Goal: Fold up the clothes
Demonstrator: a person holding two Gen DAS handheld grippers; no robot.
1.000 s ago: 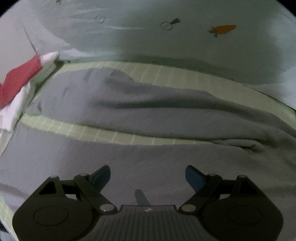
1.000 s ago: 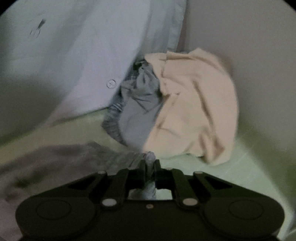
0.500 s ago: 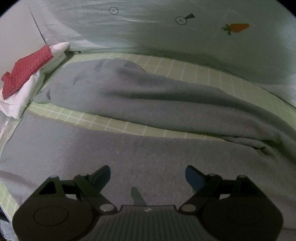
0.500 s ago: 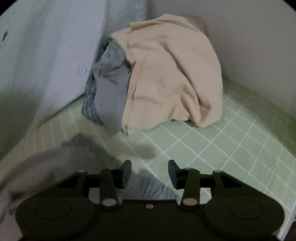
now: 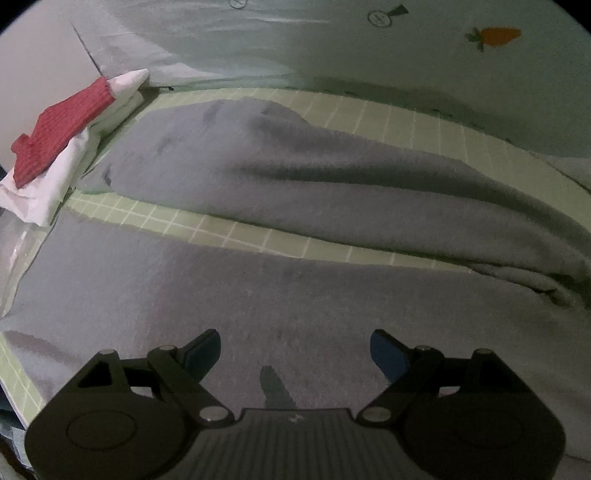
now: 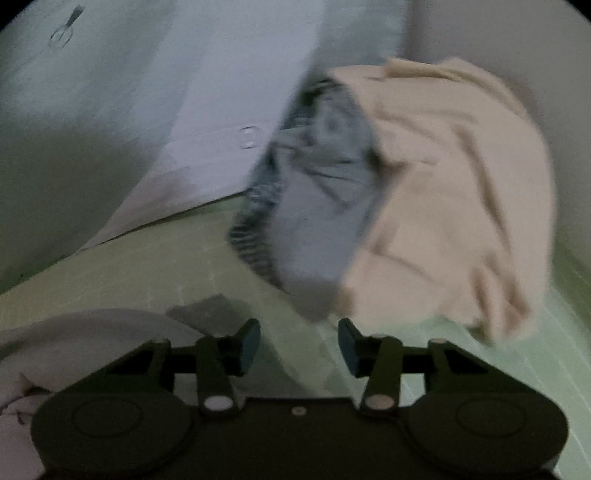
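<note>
Left wrist view
Grey garment: a large grey garment (image 5: 295, 206) is spread over the green checked bed sheet (image 5: 258, 240); one long part lies toward the far edge of the bed, a broader part lies near the camera, and a strip of sheet is seen between them.
Folded stack: a red checked cloth (image 5: 62, 129) rests on white folded cloth (image 5: 48, 184) at the far left corner of the bed, judged to be items already finished.
Backdrop: a pale fabric with a carrot print (image 5: 495, 35) hangs along the far edge.
Left tongs: the left tongs (image 5: 295, 349) are held wide apart above the near part of the grey garment; nothing is gripped between them.

Right wrist view
Unfolded pile: a beige garment (image 6: 454, 192) and a blue-grey garment (image 6: 325, 192) are heaped together, crumpled, at the far right corner of the bed; the picture is blurred.
Grey garment end: one end of the grey garment is seen at the lower left, just beside the tongs.
Right tongs: the right tongs (image 6: 299, 343) are released and stand partly apart; only sheet is seen between them.

Progress
Done: a small stack appears folded.
Left: the grey garment is laid out but not yet folded, and the heap is untouched; most of the task is judged to remain.
</note>
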